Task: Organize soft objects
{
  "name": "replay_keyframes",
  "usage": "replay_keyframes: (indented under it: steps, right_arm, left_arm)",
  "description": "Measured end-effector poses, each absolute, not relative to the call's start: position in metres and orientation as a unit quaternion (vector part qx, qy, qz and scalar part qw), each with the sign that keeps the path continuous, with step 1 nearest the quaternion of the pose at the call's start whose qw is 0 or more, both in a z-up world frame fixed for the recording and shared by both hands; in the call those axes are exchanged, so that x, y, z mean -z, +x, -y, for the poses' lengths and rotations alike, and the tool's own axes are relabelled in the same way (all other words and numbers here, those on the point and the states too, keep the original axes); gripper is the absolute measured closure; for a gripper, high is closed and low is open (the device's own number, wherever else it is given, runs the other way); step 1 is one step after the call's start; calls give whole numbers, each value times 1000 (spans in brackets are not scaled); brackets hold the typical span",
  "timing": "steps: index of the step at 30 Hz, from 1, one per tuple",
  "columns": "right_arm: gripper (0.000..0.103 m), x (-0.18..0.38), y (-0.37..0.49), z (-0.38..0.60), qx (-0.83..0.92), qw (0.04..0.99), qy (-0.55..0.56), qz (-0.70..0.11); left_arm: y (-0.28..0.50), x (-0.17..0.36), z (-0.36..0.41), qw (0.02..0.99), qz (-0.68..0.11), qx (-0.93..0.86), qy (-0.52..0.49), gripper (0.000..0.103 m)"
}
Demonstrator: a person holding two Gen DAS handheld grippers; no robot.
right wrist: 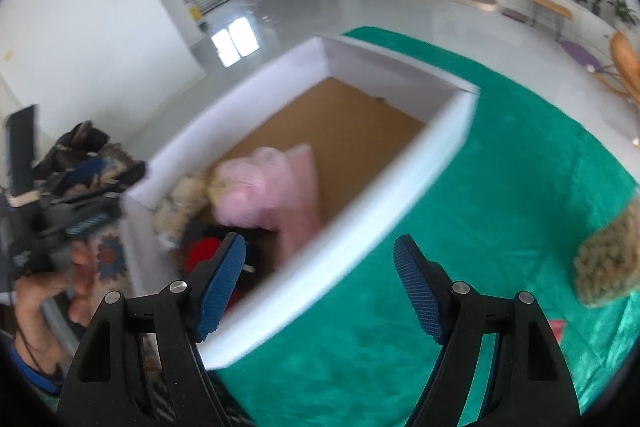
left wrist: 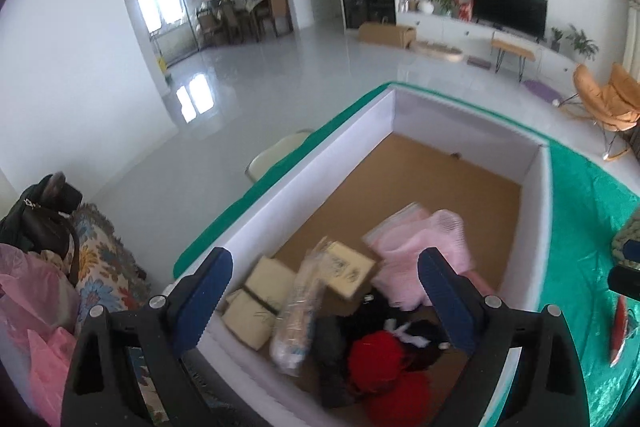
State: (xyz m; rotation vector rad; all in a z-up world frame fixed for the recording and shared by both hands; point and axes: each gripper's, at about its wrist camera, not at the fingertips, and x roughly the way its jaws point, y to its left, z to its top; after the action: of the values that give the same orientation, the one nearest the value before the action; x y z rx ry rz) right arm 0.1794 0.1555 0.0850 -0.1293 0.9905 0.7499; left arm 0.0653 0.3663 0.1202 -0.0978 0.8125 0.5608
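Two grippers: both were seen with jaws spread wide and nothing between the pads; the left gripper (left wrist: pixel 324 289) hung over the near end of the box, the right gripper (right wrist: pixel 320 277) over its right wall and the green cloth.
Box: a white-walled box (left wrist: pixel 280 187) with a brown floor was stood on the surface, which was covered by the green cloth (right wrist: pixel 500 187).
Soft things inside: a pink knit (left wrist: pixel 416 247), a clear-wrapped bundle (left wrist: pixel 300 303), red yarn balls (left wrist: pixel 376 351) and dark fabric were piled at the near end; the far half of the floor was left bare.
Soft thing outside: a tan woolly item (right wrist: pixel 608 259) was seen on the cloth, well right of the box.
Progress: most items were judged already stowed; the woolly item was judged the likely next pick.
Risk, right gripper: the box wall could be struck or shoved, since the left finger sat just over it.
Risk, pile: the wrapped bundle was blurred and perhaps unsettled; it could roll onto the yarn.
Risk, grasp: the loose wool could be snagged or pinched only partly and dropped short of the box.
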Motion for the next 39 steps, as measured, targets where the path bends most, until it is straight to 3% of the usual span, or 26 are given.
replay_keyframes:
  steps: [6, 17, 26, 33, 39]
  right_arm:
    - [24, -78, 174, -82, -294, 841, -77, -448]
    - [24, -11, 159, 103, -129, 897, -64, -419]
    - [24, 58, 108, 240, 17, 892, -2, -452]
    - [22, 66, 99, 252, 13, 900, 10, -436]
    - [21, 68, 95, 251, 16, 900, 8, -436]
  left_arm:
    - [67, -131, -322, 896, -367, -248, -34, 9]
    - [79, -123, -249, 909, -379, -170, -30, 9]
    - [107, -35, -124, 877, -479, -2, -23, 9]
    - [108, 38, -50, 849, -525, 58, -5, 9]
    - [107, 59, -4, 848, -522, 92, -5, 9]
